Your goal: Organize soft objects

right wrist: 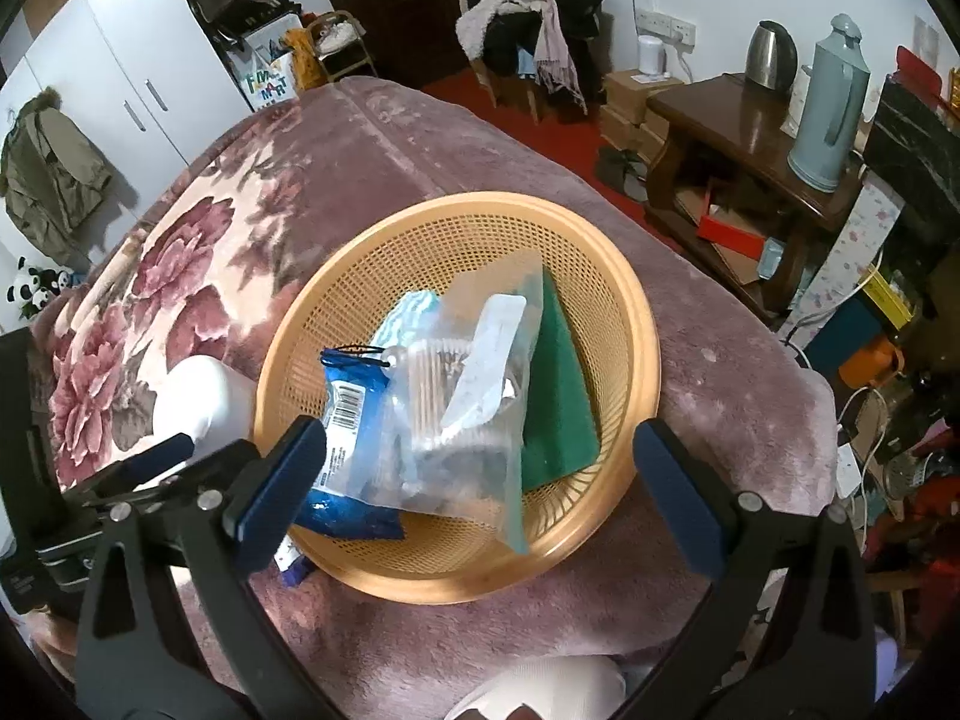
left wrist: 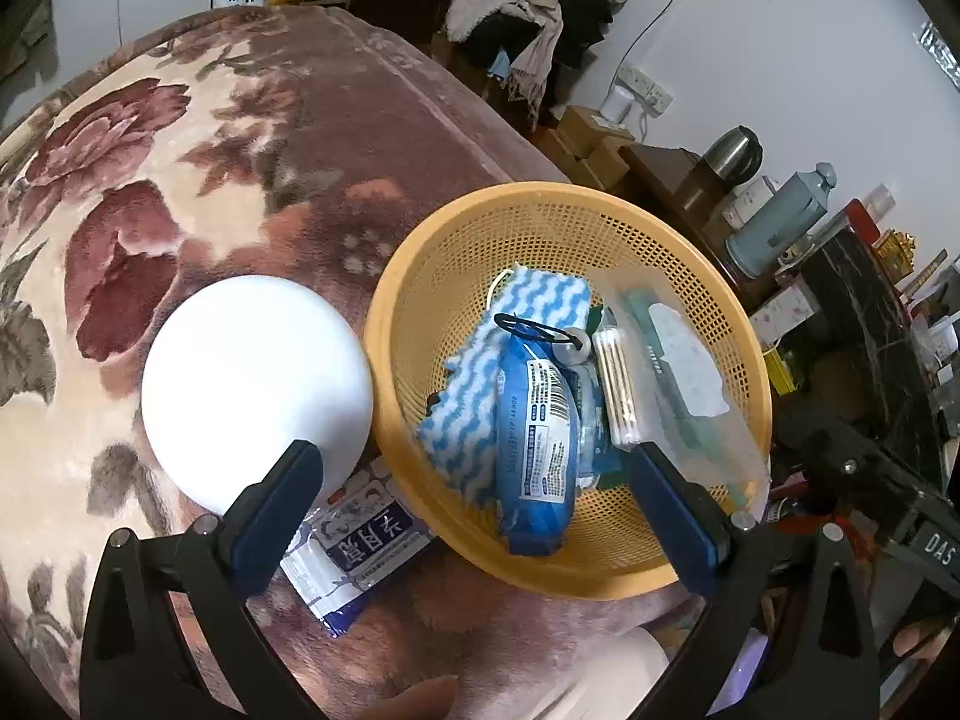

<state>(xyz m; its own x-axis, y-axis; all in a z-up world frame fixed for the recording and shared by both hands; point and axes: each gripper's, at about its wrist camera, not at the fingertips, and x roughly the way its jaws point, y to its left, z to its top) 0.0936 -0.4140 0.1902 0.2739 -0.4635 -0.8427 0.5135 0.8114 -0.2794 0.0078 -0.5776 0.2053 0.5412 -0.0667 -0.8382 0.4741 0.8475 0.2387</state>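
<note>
An orange mesh basket (right wrist: 630,324) sits on a bed covered by a floral blanket (left wrist: 150,192), near its right edge. Inside lie a blue wipes pack (left wrist: 537,438), a blue-and-white wavy cloth (left wrist: 540,294), a clear bag of cotton swabs (right wrist: 456,414) and a green cloth (right wrist: 558,384). A white foam ball (left wrist: 252,384) rests just left of the basket, touching its rim, with a flat blue-and-white packet (left wrist: 354,546) lying on the blanket near it. The left hand-held gripper (left wrist: 474,471) hangs spread wide and empty above the basket's near side. The right hand-held gripper (right wrist: 480,450) is likewise wide and empty over the basket.
</note>
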